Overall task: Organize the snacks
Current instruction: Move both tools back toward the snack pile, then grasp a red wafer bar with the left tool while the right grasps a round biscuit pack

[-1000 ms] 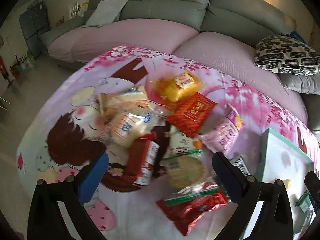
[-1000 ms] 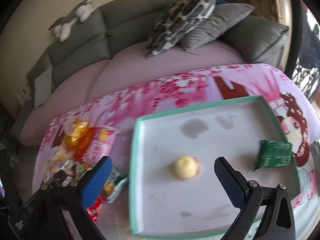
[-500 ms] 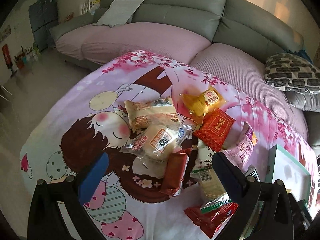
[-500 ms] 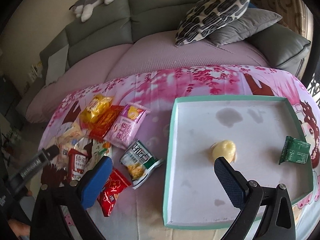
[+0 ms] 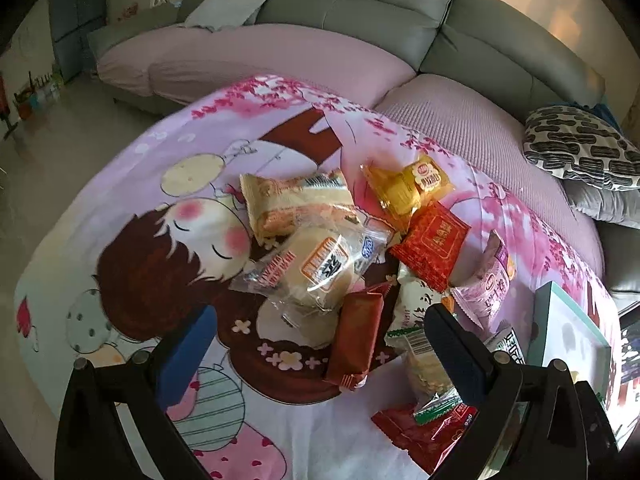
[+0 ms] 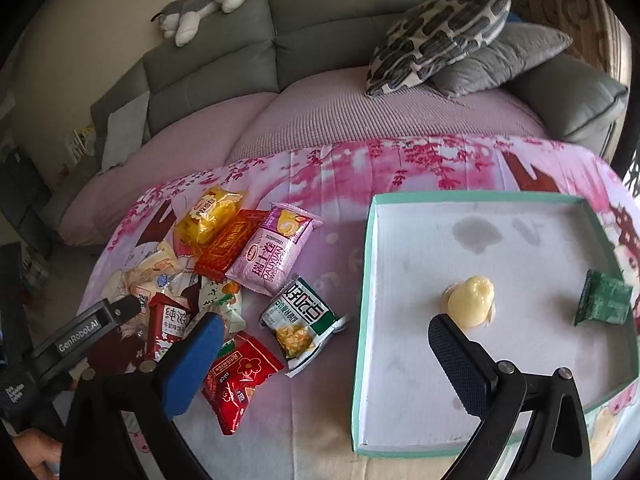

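A pile of snack packets lies on the pink cartoon cloth [image 5: 132,208]: a clear bread packet [image 5: 320,268], a brown bar [image 5: 358,336], a yellow packet [image 5: 408,188], a red packet [image 5: 434,242] and a pink packet [image 6: 276,254]. My left gripper [image 5: 320,344] is open and empty, above the brown bar. My right gripper [image 6: 324,350] is open and empty, above the green-white packet [image 6: 304,316] and the tray's left rim. The teal-rimmed white tray [image 6: 366,280] holds a yellow wrapped sweet [image 6: 470,306] and a green packet [image 6: 604,304].
A grey sofa with pink seat covers [image 6: 320,116] runs behind the table. A patterned cushion [image 6: 440,32] and a grey cushion [image 6: 500,60] lie on it, a plush toy [image 6: 200,4] on its back. A red packet [image 6: 240,380] lies near the front edge.
Both grippers have drawn back and up. The right view has swung left, bringing the snack pile into view. The left view now shows more of the cloth's left side.
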Motion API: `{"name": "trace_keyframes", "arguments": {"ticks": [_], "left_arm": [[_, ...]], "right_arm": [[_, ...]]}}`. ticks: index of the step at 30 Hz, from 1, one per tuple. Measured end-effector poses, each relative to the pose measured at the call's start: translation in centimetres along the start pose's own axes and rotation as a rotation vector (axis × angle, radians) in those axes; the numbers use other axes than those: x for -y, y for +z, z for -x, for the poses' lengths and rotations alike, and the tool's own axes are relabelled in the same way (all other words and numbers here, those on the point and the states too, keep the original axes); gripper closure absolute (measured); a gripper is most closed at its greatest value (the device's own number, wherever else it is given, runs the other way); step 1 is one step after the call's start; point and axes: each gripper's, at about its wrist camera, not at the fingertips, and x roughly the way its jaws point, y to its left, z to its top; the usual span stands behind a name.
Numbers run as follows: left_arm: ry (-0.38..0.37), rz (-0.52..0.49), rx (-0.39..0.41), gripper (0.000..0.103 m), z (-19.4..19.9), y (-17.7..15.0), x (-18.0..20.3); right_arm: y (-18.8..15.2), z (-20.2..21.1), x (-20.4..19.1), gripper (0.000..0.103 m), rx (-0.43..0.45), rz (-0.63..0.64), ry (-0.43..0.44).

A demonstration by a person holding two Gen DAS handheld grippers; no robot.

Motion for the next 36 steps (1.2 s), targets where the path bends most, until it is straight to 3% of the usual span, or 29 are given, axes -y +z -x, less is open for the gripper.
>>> {"name": "trace_keyframes", "arguments": {"ticks": [8, 14, 18, 26, 36], "left_arm": [[-0.044, -0.011, -0.066, 0.000, -1.4, -0.2, 0.2], [-0.085, -0.002, -0.119, 0.000, -1.7, 0.0, 0.0], [-0.118, 0.024, -0.132, 0.000, -1.9, 0.1, -0.6], [-0.133, 0.042, -0.137, 0.002, -2.4, 0.4, -1.6], [-0.187, 0.020, -0.196, 0.038, -3.6, 0.0, -1.0]], "right_arm": [[-0.3, -1.0, 0.3, 0.000, -0.021, -0.031, 0.039], [-0.9, -1.6, -1.7, 0.001, -0.036, 0.046, 0.070], [-1.3, -2.6, -2.9, 0.008, -0.073, 0.056, 0.132], [-2.0, -4.2, -7.5, 0.016, -0.069, 0.248, 0.131], [-3.4, -6.6, -10.4, 0.030, -0.092, 0.397, 0.085]]}}
